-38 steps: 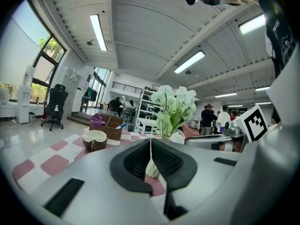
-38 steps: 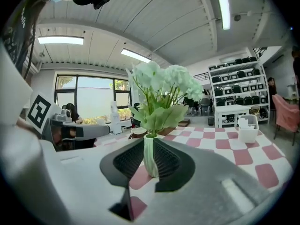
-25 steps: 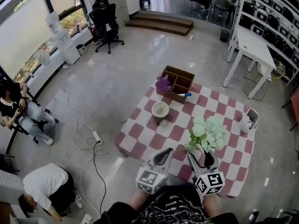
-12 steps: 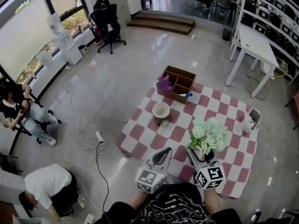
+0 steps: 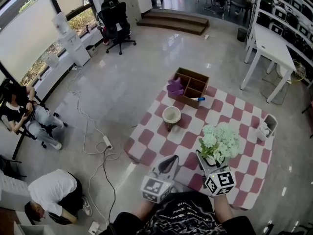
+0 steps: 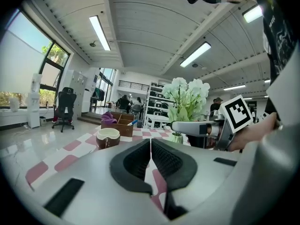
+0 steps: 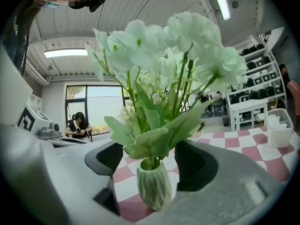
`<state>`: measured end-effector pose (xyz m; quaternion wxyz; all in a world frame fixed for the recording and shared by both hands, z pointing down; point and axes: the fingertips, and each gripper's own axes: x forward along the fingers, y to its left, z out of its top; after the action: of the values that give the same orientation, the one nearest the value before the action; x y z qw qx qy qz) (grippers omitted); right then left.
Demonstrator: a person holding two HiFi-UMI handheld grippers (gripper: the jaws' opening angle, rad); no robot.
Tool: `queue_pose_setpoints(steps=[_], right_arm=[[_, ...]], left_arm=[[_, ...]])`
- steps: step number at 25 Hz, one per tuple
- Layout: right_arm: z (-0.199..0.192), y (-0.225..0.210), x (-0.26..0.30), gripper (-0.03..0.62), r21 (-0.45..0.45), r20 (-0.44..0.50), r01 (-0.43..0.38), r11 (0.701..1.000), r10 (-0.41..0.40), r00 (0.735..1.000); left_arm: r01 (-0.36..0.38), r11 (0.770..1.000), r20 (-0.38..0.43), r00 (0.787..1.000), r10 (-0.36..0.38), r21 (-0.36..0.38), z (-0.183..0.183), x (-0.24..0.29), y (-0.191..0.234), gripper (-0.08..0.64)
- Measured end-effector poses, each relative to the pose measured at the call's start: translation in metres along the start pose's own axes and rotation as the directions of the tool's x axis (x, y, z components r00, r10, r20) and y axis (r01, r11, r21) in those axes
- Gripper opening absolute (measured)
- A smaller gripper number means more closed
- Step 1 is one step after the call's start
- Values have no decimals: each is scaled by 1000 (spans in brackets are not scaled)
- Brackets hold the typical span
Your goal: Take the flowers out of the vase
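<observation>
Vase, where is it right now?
The vase stands near right on the checkered cloth, between the right claw's open jaws in the right gripper view.

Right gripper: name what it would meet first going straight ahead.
Probably the green vase, standing between its fingers, which have just been opening; the flowers' low leaves may brush first.

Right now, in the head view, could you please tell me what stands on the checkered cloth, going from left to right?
bowl → flowers → white container. The wooden box overlaps the bowl sideways, so it is left out.
</observation>
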<state>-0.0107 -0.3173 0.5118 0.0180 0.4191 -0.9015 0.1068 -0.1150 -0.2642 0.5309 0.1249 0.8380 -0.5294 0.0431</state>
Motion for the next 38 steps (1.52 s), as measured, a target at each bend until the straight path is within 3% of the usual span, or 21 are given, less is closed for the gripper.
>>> queue_pose_setpoints(steps=[14, 27, 34, 38], right_arm=[[20, -5, -3, 191, 8, 101, 30, 1000, -31, 994], [81, 12, -14, 155, -29, 254, -23, 999, 30, 967], [111, 24, -22, 140, -85, 275, -31, 996, 53, 960], [127, 28, -28, 135, -66, 298, -51, 997, 68, 952]], left_arm=[[-37, 999, 4, 999, 37, 6, -1, -9, 10, 15], [-34, 999, 7, 999, 34, 8, -3, -13, 9, 15], [-19, 1000, 13, 1000, 19, 11, -4, -11, 5, 15], [-15, 1000, 19, 1000, 15, 9, -3, -12, 4, 15]])
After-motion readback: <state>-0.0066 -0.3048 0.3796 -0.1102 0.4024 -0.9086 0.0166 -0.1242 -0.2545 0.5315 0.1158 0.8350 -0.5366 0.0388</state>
